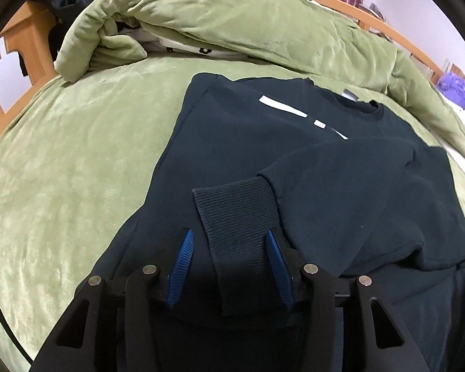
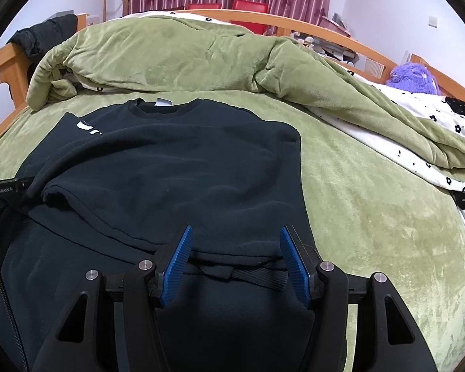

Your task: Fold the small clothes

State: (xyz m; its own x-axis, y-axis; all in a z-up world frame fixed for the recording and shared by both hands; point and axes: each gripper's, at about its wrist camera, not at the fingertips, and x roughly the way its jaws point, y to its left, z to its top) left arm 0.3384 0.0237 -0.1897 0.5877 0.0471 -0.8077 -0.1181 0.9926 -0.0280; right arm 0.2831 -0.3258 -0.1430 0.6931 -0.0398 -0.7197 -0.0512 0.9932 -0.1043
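Observation:
A dark navy sweatshirt (image 1: pixel 248 142) with a white chest mark lies flat on the green bed cover (image 1: pixel 62 170). One sleeve is folded across its front. The sleeve's ribbed cuff (image 1: pixel 235 214) lies between the blue pads of my left gripper (image 1: pixel 229 241), which is open over it. In the right wrist view the sweatshirt (image 2: pixel 176 167) fills the middle. My right gripper (image 2: pixel 235 241) is open above the hem near the sweatshirt's right edge. The left gripper (image 2: pixel 6 189) shows at the left edge of that view.
A rumpled green quilt (image 2: pixel 170 52) is piled behind the sweatshirt, with a white flower-print lining (image 2: pixel 418 130) at the right. A wooden bed frame (image 2: pixel 3 77) runs round the back. A purple plush toy (image 2: pixel 412 74) and a black jacket (image 2: pixel 43 34) lie at the edges.

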